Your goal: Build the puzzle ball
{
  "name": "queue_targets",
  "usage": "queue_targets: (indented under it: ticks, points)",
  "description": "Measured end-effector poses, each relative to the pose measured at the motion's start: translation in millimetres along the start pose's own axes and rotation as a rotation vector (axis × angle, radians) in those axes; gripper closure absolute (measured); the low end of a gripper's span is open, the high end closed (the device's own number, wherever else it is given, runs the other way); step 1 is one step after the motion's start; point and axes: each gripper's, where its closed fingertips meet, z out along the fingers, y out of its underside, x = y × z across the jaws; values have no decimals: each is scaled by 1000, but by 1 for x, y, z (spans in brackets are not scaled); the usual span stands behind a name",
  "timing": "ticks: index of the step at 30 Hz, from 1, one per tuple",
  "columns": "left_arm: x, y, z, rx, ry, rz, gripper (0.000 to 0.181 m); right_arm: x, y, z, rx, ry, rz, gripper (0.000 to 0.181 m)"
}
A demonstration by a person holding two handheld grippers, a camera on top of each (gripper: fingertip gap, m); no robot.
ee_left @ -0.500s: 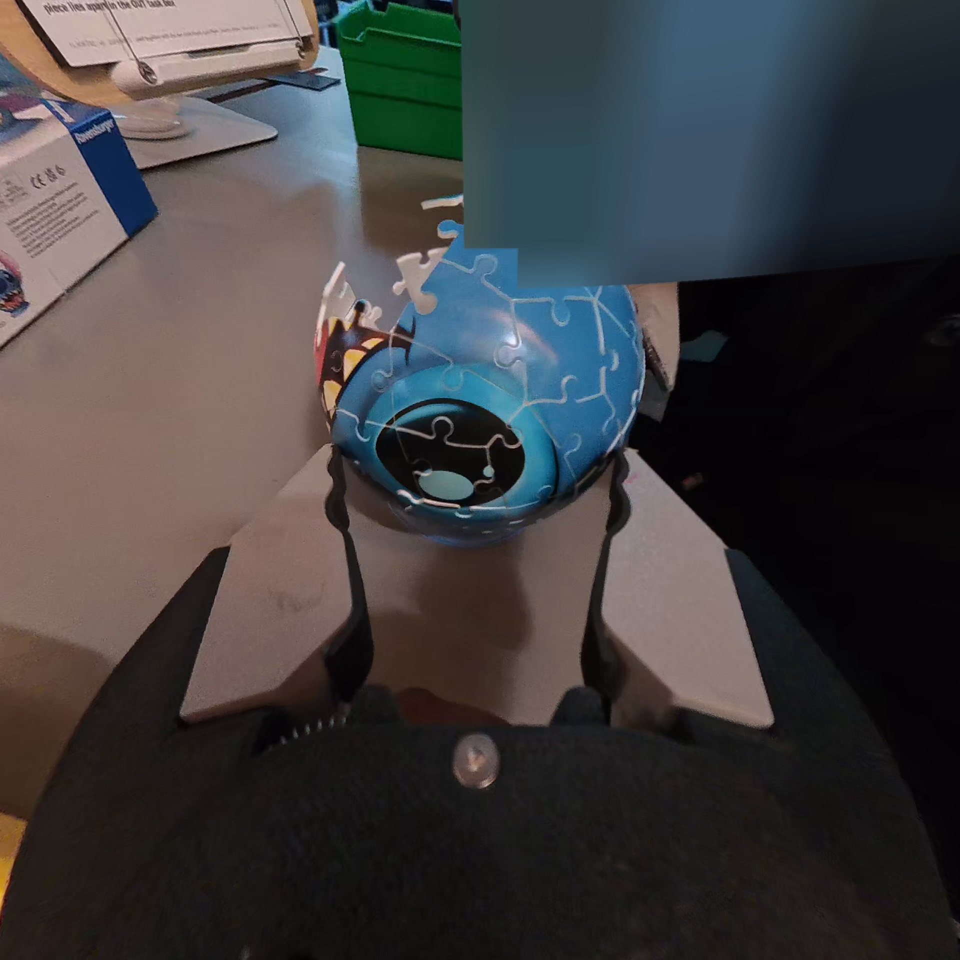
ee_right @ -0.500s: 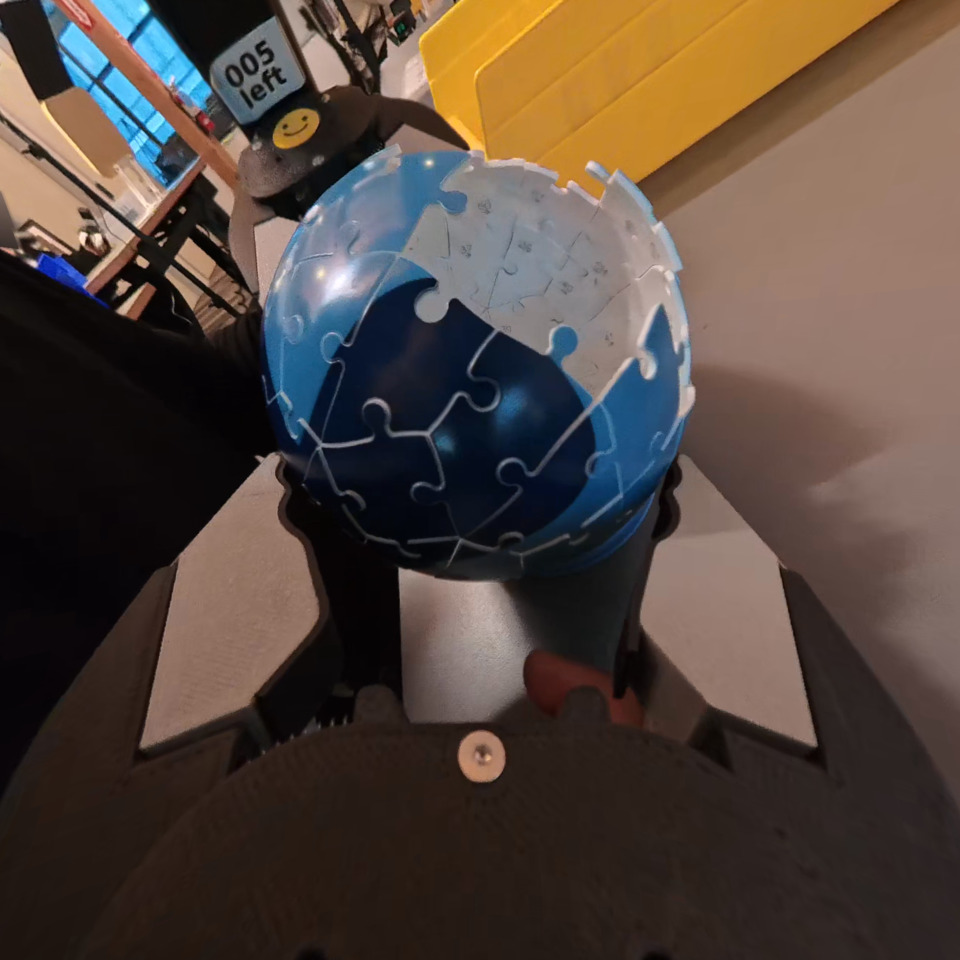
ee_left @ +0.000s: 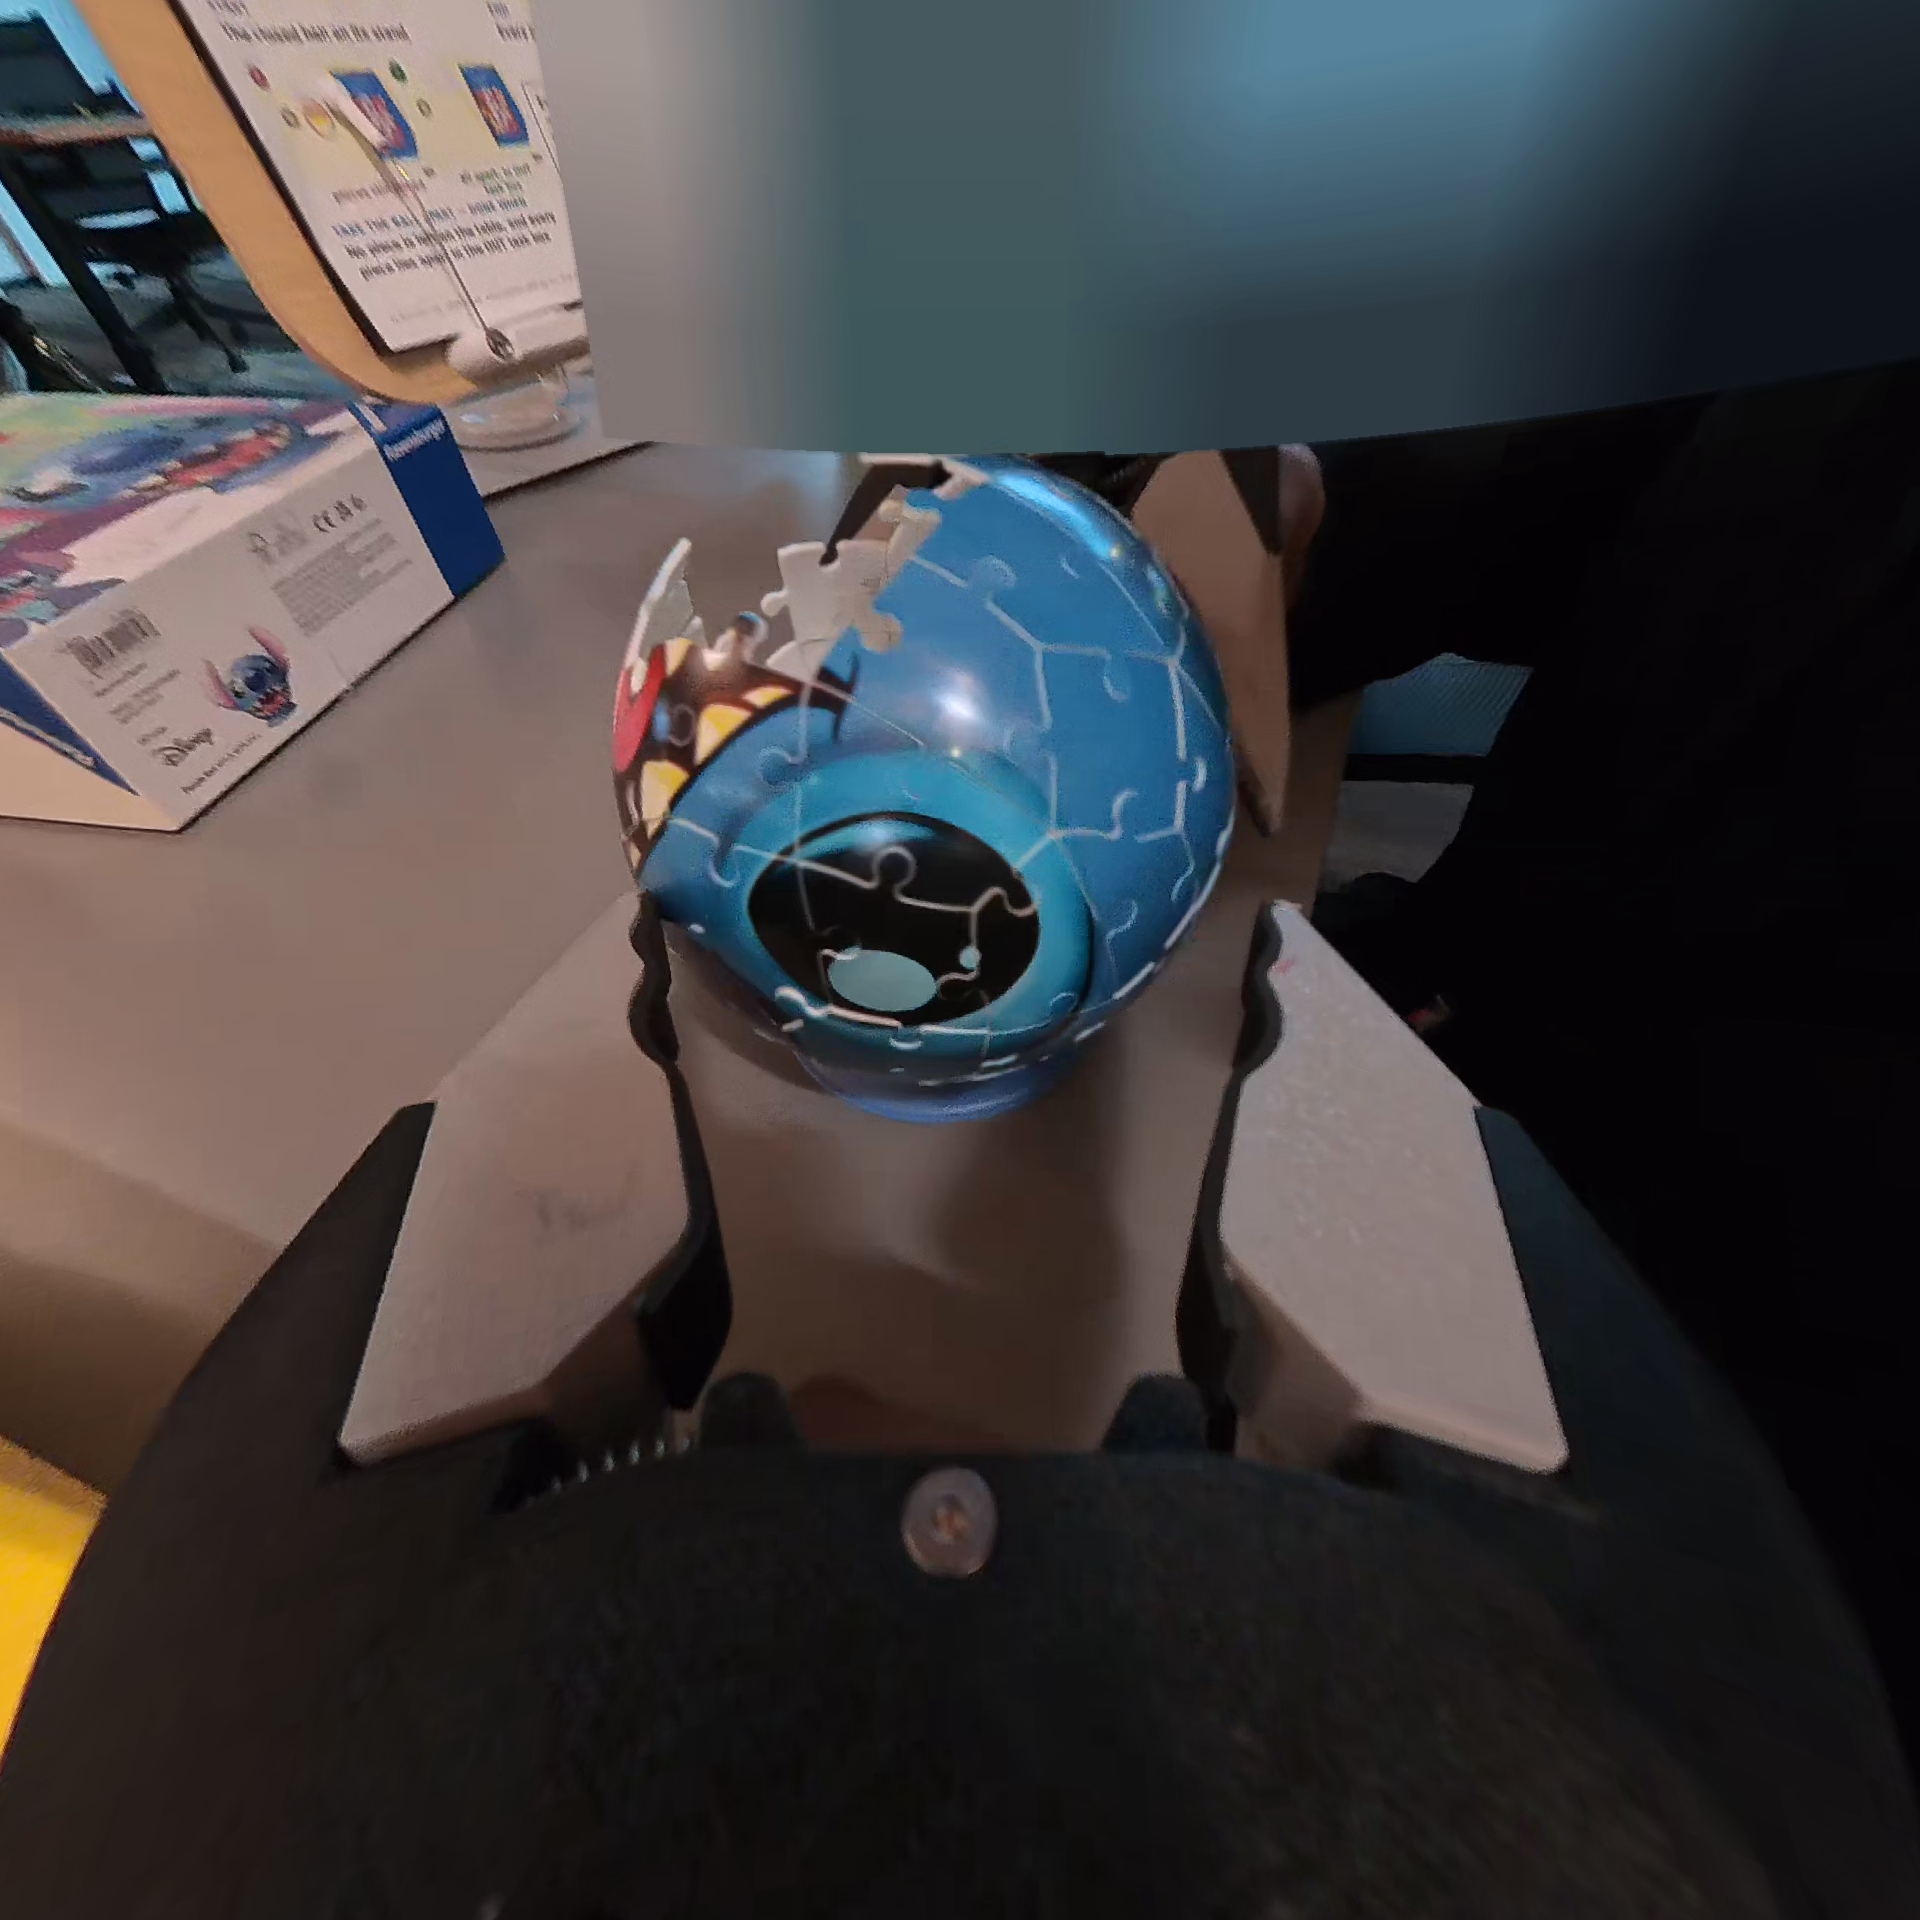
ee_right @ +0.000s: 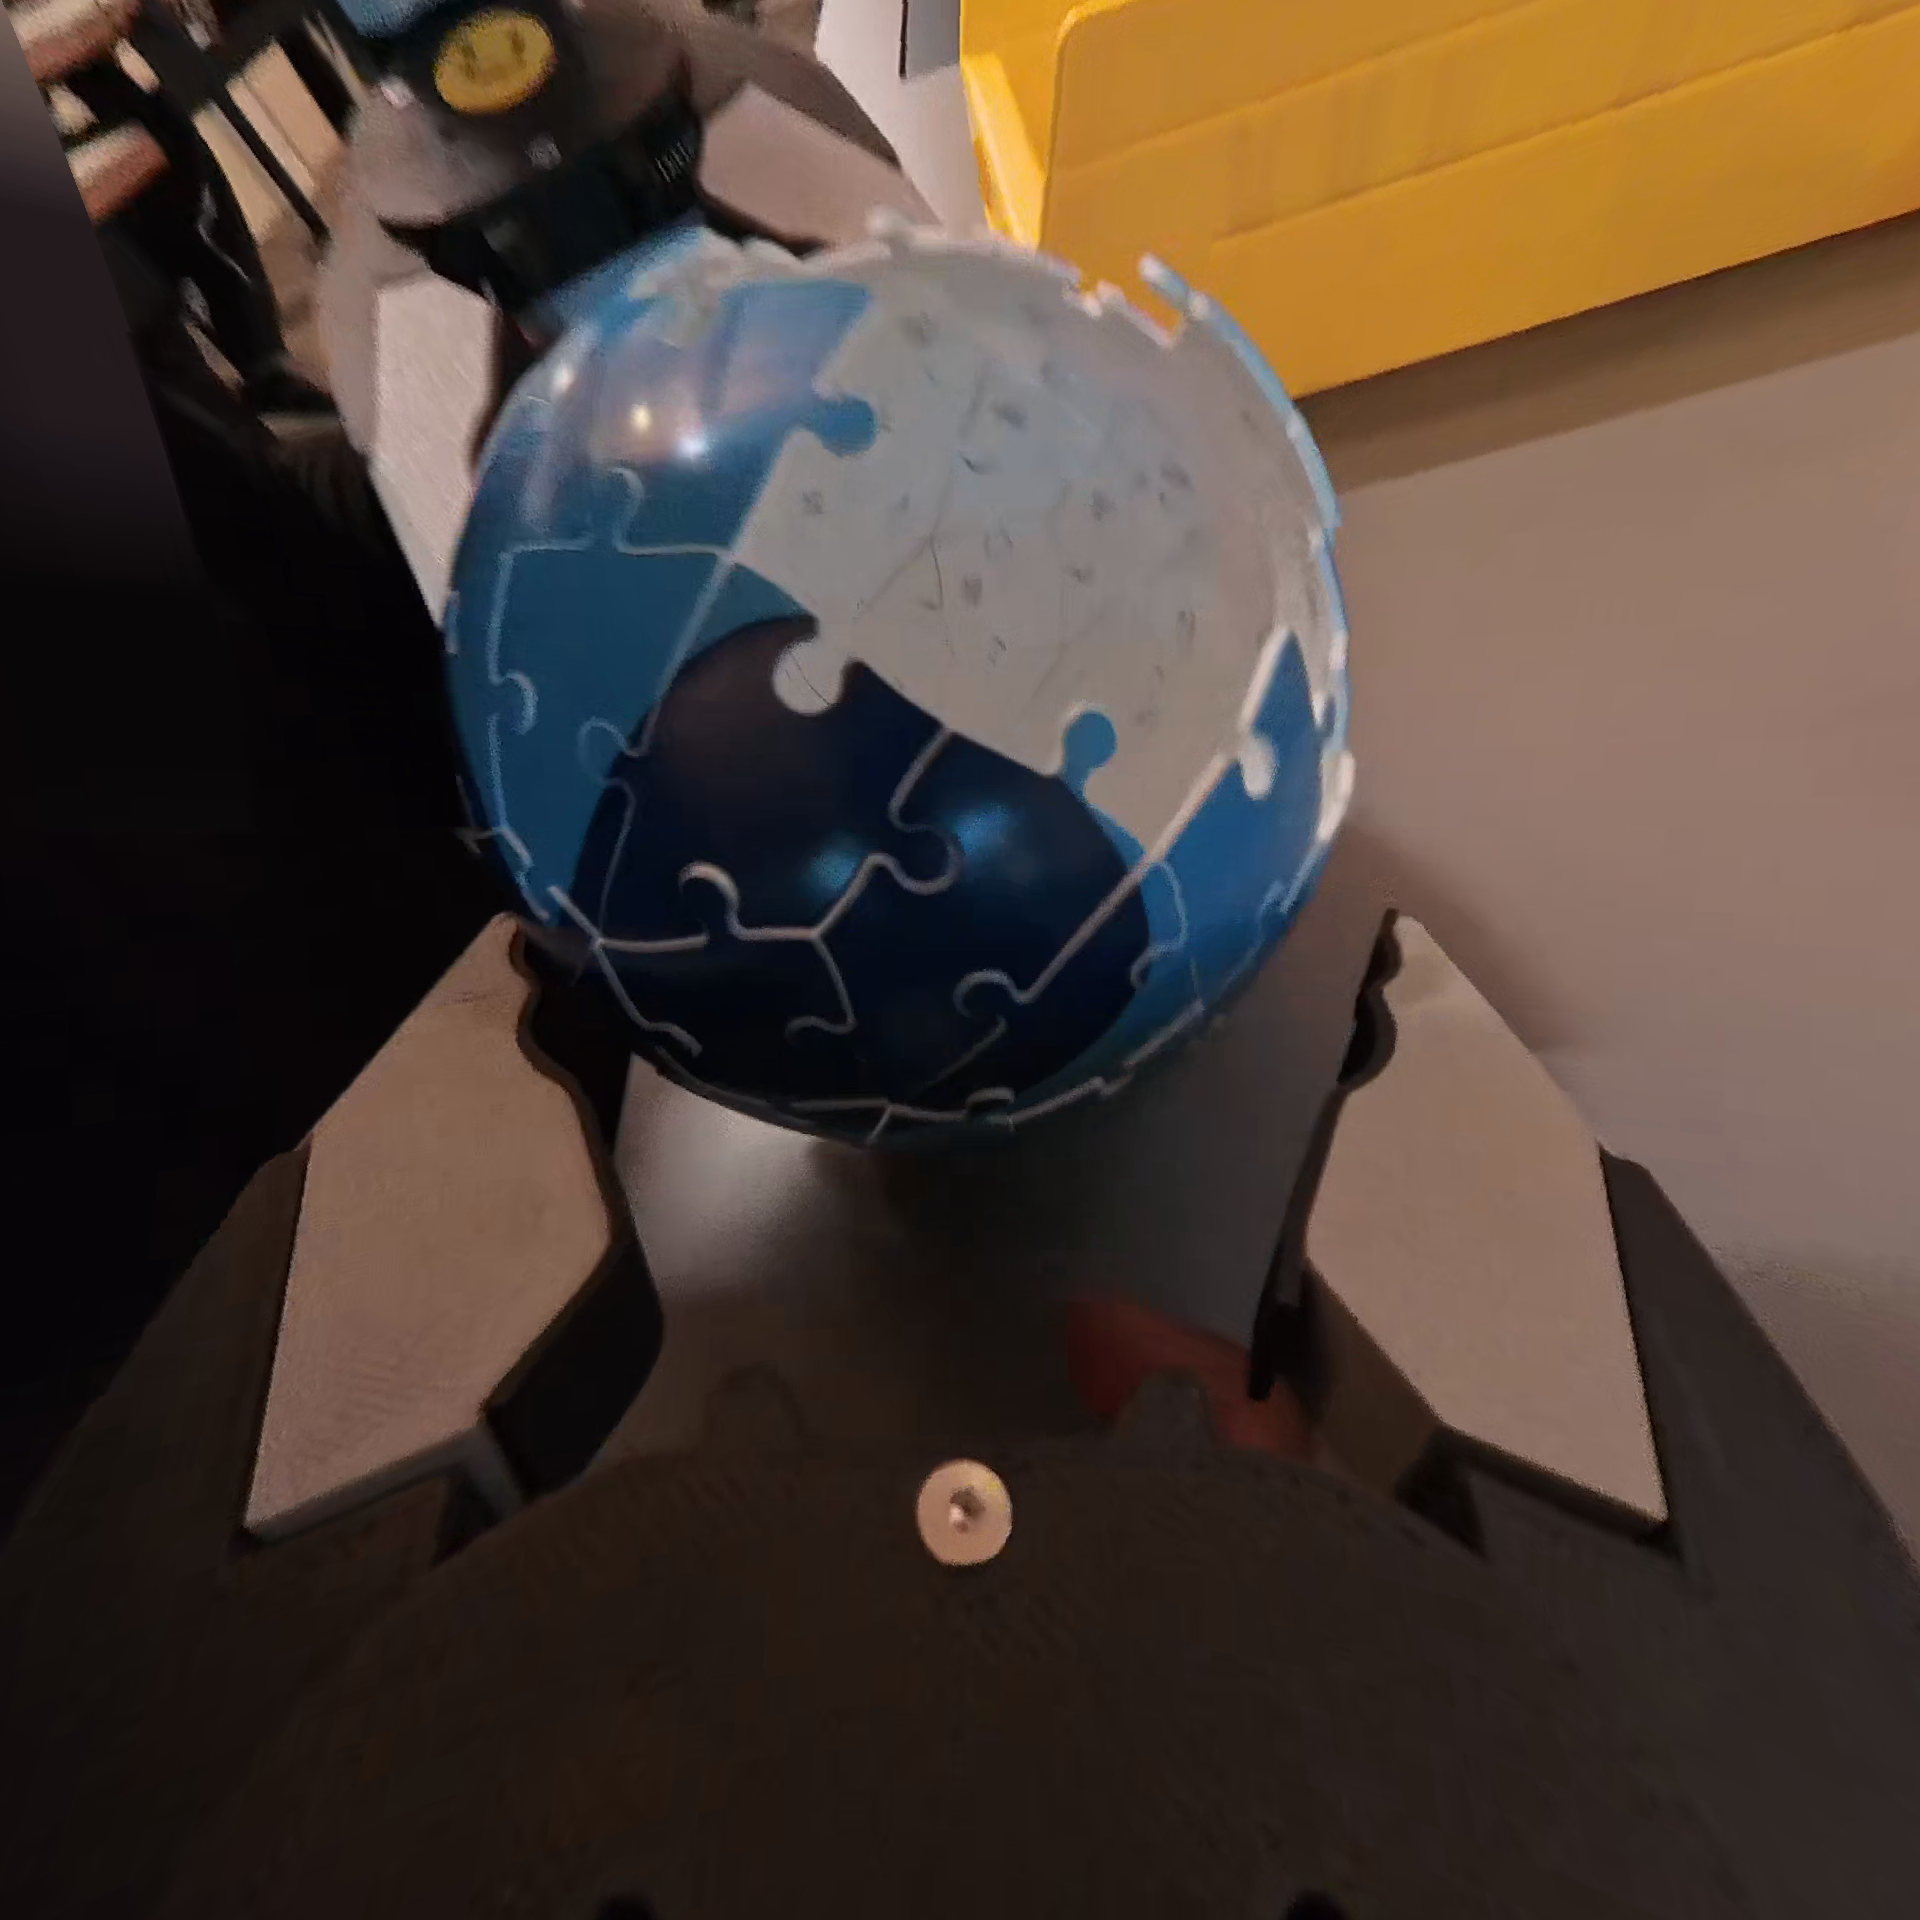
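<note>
The part-built puzzle ball [ee_left: 935,769] sits above the grey surface [ee_left: 312,935], between both tools. The left hand-held gripper [ee_left: 951,935] spreads around it, fingertips at its sides. The right hand-held gripper [ee_right: 951,956] spreads likewise. A box [ee_left: 229,613] lies left of the ball.

Grey table top [ee_left: 270,987], smooth, a bit shiny. Wooden stand [ee_left: 223,223] at back with white paper sheet [ee_left: 416,177] clipped on, round see-through foot under it. Big box [ee_left: 223,634], white and blue, lies flat on table near stand. Yellow bins [ee_right: 1455,177] at far edge of table in right wrist view. Behind table, dark table legs [ee_left: 94,260] and blue light from window [ee_left: 16,223]. Right side of left wrist view very dark.
</note>
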Motion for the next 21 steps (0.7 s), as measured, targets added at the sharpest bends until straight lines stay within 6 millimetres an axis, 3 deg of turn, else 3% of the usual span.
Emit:
queue_targets:
  ticks: [4, 13, 21]
  points:
    - [-2, -3, -10, 31, -6, -36, 77, 7, 6, 2, -48, 18, -17, 33]
    - [-6, 1, -12, 8, -47, -20, 79, 20, 3, -8, -12, 24, 8, 37]
    - [-26, 6, -26, 1, -143, -61, 80, 35, 0, -37, 62, 96, -54, 39]
